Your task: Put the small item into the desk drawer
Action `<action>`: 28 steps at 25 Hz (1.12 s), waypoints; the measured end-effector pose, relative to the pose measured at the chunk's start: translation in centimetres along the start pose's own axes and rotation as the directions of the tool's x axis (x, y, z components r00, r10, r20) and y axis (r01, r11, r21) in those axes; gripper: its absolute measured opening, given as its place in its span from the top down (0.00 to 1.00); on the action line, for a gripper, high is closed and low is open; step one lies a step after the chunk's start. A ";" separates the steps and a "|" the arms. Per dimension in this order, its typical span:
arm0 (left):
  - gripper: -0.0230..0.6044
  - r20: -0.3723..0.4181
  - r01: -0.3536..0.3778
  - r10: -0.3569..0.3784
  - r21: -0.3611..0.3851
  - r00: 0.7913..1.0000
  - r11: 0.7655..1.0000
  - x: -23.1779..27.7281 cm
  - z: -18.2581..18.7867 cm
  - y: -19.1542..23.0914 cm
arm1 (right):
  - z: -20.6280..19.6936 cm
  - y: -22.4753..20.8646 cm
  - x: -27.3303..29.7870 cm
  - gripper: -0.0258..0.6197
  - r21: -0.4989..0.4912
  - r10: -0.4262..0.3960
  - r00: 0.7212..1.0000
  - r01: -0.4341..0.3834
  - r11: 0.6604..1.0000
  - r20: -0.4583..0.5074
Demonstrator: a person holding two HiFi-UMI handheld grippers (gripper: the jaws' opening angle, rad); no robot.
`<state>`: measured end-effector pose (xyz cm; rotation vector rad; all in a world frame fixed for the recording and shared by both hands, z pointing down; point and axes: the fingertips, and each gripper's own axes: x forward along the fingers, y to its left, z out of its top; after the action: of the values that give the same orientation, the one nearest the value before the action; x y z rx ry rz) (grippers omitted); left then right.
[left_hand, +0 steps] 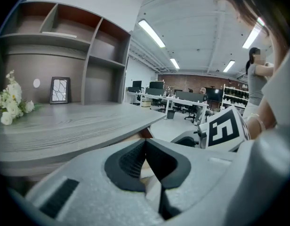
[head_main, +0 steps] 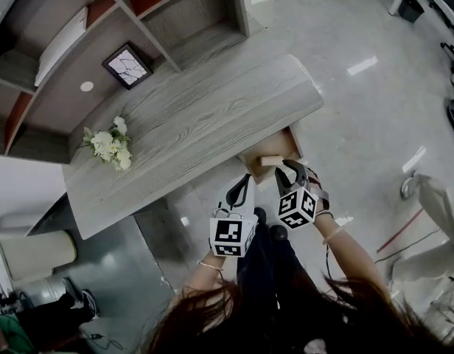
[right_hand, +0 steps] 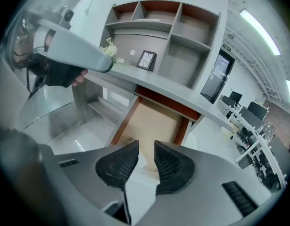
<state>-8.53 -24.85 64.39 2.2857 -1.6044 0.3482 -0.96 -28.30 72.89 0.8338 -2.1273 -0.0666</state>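
The desk drawer stands pulled out under the grey desk top. A small beige block lies in it near the front. My right gripper hovers just over that block. In the right gripper view the right gripper looks down into the drawer; its jaws stand a little apart, and the pale block shows low in the gap with no pad pressing on it. My left gripper hangs beside the drawer, left of the right one. Seen from its own camera, the left gripper has its tips together and holds nothing.
White flowers and a framed picture stand on the desk, with shelving behind. The person's legs are below the grippers. Office desks and a person are far off to the right.
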 end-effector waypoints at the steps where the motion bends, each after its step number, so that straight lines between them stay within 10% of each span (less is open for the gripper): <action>1: 0.94 0.001 -0.003 0.003 0.000 1.000 1.000 -0.2 0.3 -0.2 | 0.2 0.0 -0.5 0.82 0.006 -0.001 1.000 0.000 1.000 0.004; 28: 0.94 0.046 -0.069 0.068 0.008 0.997 0.998 -5.8 9.1 -4.0 | 7.6 -4.7 -12.8 0.89 0.164 -0.109 0.981 0.082 0.983 0.163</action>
<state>-6.60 -22.28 53.35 2.2655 -1.7102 0.3228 1.68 -26.30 57.65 1.0568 -2.2745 -0.0216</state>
